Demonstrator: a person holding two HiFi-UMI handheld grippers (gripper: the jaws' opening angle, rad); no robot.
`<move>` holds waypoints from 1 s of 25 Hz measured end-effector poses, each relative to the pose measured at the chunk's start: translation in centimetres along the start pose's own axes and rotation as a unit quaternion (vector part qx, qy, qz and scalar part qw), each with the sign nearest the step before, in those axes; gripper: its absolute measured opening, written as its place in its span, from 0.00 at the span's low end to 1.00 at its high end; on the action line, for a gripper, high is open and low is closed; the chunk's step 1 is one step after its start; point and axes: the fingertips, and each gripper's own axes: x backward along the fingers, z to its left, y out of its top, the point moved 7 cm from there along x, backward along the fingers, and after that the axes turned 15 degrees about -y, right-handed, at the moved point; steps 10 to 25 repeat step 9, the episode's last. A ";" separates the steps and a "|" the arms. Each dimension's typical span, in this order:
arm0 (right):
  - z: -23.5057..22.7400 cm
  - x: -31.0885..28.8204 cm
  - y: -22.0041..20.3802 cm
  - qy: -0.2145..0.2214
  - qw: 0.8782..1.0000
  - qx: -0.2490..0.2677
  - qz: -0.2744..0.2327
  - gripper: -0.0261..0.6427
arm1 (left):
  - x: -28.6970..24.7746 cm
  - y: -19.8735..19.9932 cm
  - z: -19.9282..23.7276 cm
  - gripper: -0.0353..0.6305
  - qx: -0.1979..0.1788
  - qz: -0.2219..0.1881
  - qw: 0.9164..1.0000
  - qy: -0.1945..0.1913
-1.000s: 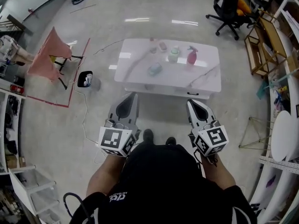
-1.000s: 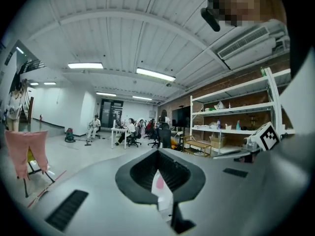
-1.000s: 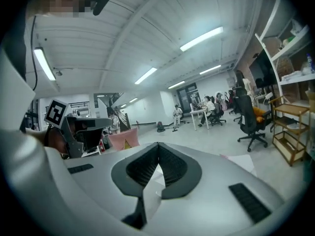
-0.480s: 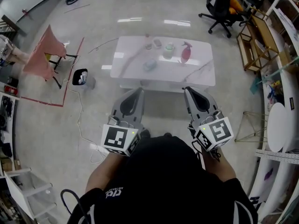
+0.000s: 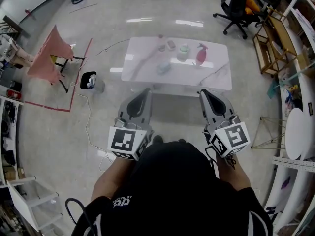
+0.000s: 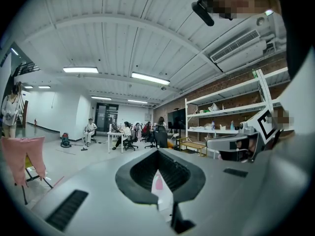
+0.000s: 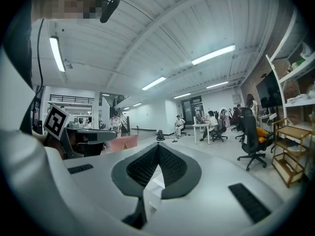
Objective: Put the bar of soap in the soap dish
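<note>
While right tool [image 5: 204, 93] closed, shirt print [image 5: 124, 201] unreadable.

**Counter ahead, four things on its far half**

The counter [image 5: 147, 65] fills the upper middle of the frame, above the left gripper [image 5: 146, 90] and the right gripper [image 5: 203, 91]. On it, a spray bottle [image 5: 201, 56] stands rightmost, with a jar [image 5: 183, 52] just left of it. The bar of soap [image 5: 171, 44] lies further left by the far edge, and the soap dish [image 5: 164, 69] lies below it. A bin [image 5: 89, 80] sits on the floor left of the counter.

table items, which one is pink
The spray bottle, at the right end of the row on the white table; the other items are pale green, teal or whitish.
</note>
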 end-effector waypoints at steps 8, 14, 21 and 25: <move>0.5 -0.6 -0.7 -0.007 1.000 -0.001 0.008 0.06 | 0.5 -0.9 0.9 0.06 0.009 0.010 1.000 -0.004; 0.5 -0.8 -0.8 -0.008 1.000 -0.001 0.008 0.06 | 0.6 -1.2 1.1 0.06 0.012 0.013 1.000 -0.004; 0.5 -0.8 -0.8 -0.008 1.000 -0.001 0.008 0.06 | 0.6 -1.2 1.1 0.06 0.012 0.013 1.000 -0.004; 0.5 -0.8 -0.8 -0.008 1.000 -0.001 0.008 0.06 | 0.6 -1.2 1.1 0.06 0.012 0.013 1.000 -0.004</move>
